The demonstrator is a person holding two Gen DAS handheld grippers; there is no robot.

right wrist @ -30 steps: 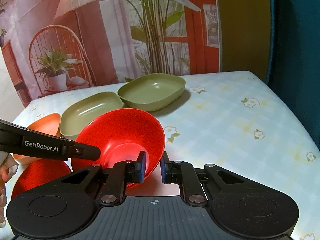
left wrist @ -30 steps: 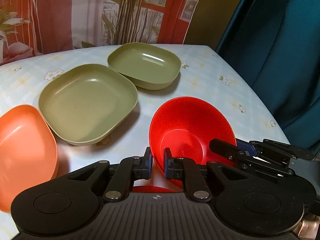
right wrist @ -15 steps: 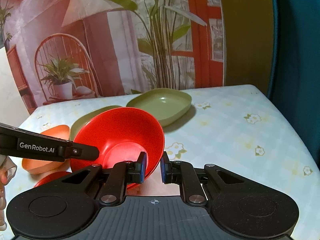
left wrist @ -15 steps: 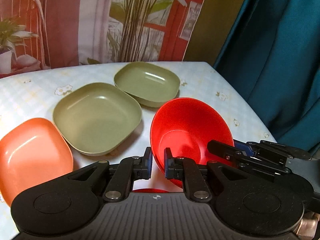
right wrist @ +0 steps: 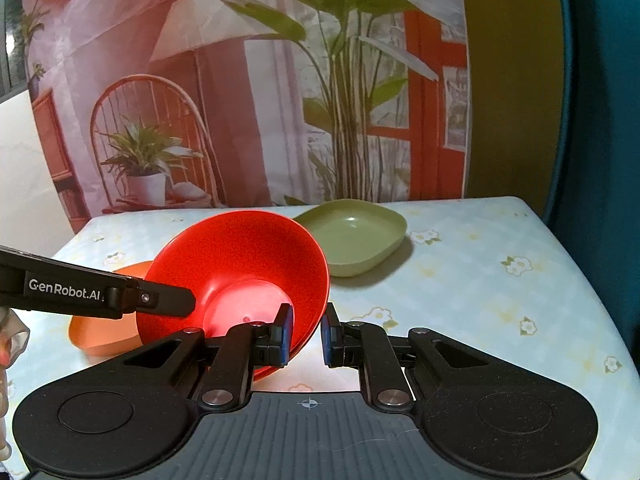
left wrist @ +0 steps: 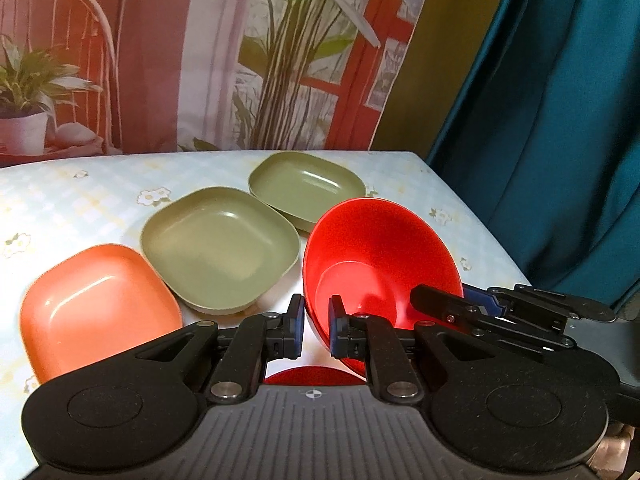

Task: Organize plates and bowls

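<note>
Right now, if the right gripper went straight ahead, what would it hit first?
The right gripper is shut on the rim of the red bowl. Beyond it, the olive-green plate lies first in line, though it may sit low enough to pass over.

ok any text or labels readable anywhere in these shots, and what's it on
"GenRobot.AI": white lettering on the side of the left gripper arm, seen crossing the right wrist view beside the red bowl.
No other text shows on the dishes, tablecloth or backdrop.

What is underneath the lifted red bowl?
Below the red bowl, a sliver of another red dish shows. The left hand-held gripper covers the rest.
</note>
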